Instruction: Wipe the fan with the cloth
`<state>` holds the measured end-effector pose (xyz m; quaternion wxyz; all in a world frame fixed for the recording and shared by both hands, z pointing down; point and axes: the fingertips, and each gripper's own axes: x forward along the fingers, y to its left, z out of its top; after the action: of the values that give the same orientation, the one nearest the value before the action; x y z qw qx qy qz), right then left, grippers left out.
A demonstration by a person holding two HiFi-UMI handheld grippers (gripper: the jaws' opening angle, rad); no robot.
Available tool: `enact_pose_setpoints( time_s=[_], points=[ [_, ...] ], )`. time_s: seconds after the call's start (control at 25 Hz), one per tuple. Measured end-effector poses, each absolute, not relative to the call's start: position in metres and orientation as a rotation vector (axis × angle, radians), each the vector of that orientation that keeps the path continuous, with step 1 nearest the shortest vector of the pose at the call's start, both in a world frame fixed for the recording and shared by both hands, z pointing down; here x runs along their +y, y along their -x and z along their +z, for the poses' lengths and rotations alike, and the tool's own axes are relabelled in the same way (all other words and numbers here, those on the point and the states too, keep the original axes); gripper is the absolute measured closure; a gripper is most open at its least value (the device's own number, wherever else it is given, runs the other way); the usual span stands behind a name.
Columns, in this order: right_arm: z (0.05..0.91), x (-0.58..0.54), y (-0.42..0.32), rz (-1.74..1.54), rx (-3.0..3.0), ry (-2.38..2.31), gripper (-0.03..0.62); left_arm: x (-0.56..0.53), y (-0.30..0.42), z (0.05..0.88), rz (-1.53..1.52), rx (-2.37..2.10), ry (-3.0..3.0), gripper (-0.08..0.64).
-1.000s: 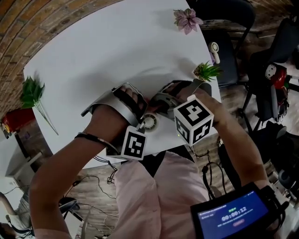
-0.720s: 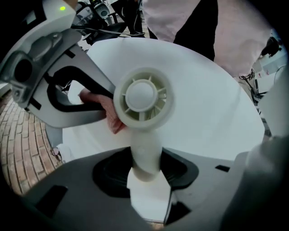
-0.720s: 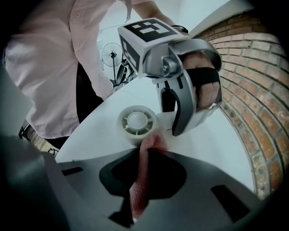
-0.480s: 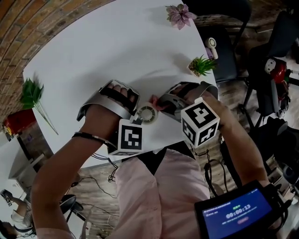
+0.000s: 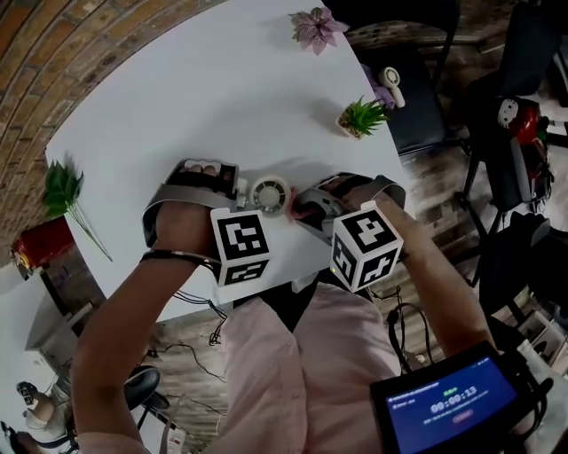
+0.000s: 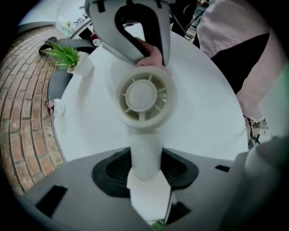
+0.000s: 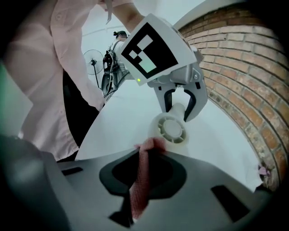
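Two grippers meet at one small white fan (image 6: 145,97). Nearest the person, well on the near side of the fan and off to its right, a dark screen (image 5: 448,403) glows. A pale pink shirt (image 5: 302,355) fills the space between the screen and the fan.

Next comes the left gripper (image 6: 145,172), pointing steeply down. Its jaws are about half closed and clamp the fan's handle, one black pad on either side. The handle runs up out of the jaws and the round head sits just beyond them, grille facing up (whether the head rests on the table I cannot tell).

From the fan's right comes the right gripper (image 7: 142,173), its jaws nipped together on a pink cloth (image 7: 146,153). The cloth stands between the pads as a narrow strip, and its free end pokes past them to meet the rim of the fan's head.

Under the fan lies a white table (image 5: 177,97). Beyond the fan and to its right, near the table's edge and well apart from the fan, stands a small potted plant (image 5: 359,117). Farthest beyond the fan, at the table's far corner, lies a pink flower (image 5: 312,27).
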<state>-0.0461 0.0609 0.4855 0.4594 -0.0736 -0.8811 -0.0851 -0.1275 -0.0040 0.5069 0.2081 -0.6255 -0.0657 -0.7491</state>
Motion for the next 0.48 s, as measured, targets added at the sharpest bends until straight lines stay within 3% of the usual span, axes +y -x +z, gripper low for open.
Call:
enact_pose_setpoints(
  time_s=[0.24, 0.48],
  points=[
    [0.477, 0.075, 0.063, -0.113, -2.267, 0.077, 0.557, -0.011, 0.132, 0.508, -2.250, 0.040, 1.833, 0.367],
    [0.454, 0.073, 0.028, -0.029, -2.314, -0.076, 0.557, -0.007, 0.143, 0.505, -2.296, 0.402, 2.182, 0.359]
  ],
)
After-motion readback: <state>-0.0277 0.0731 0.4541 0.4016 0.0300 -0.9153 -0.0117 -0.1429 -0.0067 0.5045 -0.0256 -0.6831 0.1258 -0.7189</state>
